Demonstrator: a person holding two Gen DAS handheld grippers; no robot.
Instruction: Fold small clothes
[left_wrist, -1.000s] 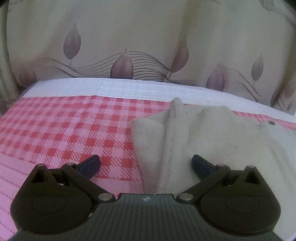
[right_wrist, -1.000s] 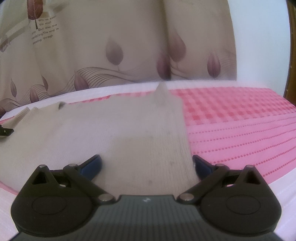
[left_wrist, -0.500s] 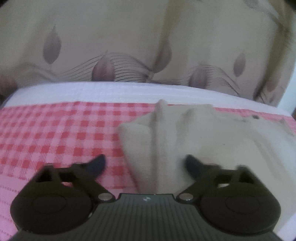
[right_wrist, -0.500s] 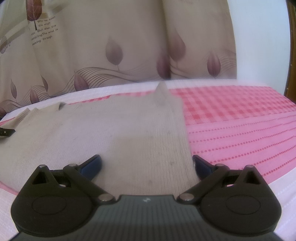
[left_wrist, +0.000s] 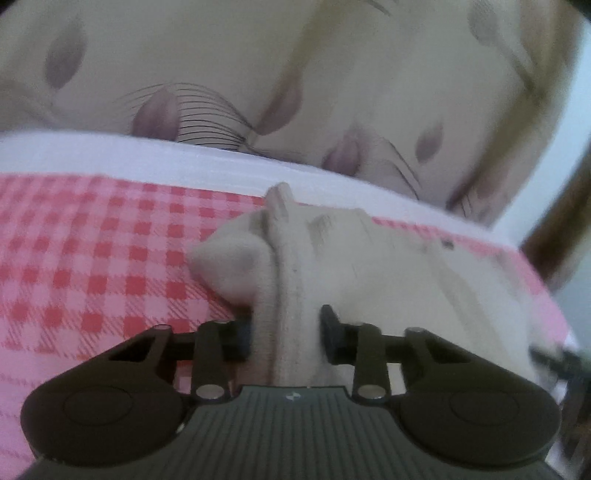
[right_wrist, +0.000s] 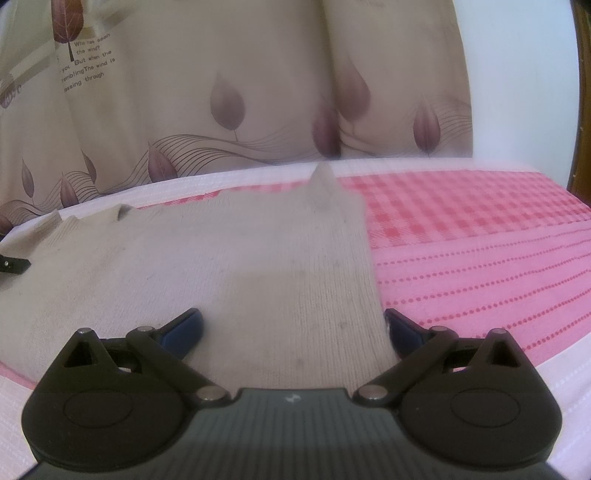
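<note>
- Left gripper (left_wrist: 286, 334), low over the pink bedspread (left_wrist: 92, 258), pinches a bunched ridge of the cream garment (left_wrist: 291, 295).
- Right gripper (right_wrist: 293, 326) hovers level with its fingers spread, straddling the garment's flat edge.

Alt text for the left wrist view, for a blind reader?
The left gripper is shut on a bunched edge of a cream knit garment, which lies on a pink checked bedcover. A leaf-print curtain hangs behind.

A small cream knit garment (right_wrist: 229, 280) lies spread on the pink checked bedcover (right_wrist: 480, 236), ribbed and faintly soiled. Its right edge runs straight, with a pointed corner standing up at the far end. On the left side its edge (left_wrist: 284, 306) is bunched into a raised, pinched ridge, with a rounded fold bulging beside it.
</note>
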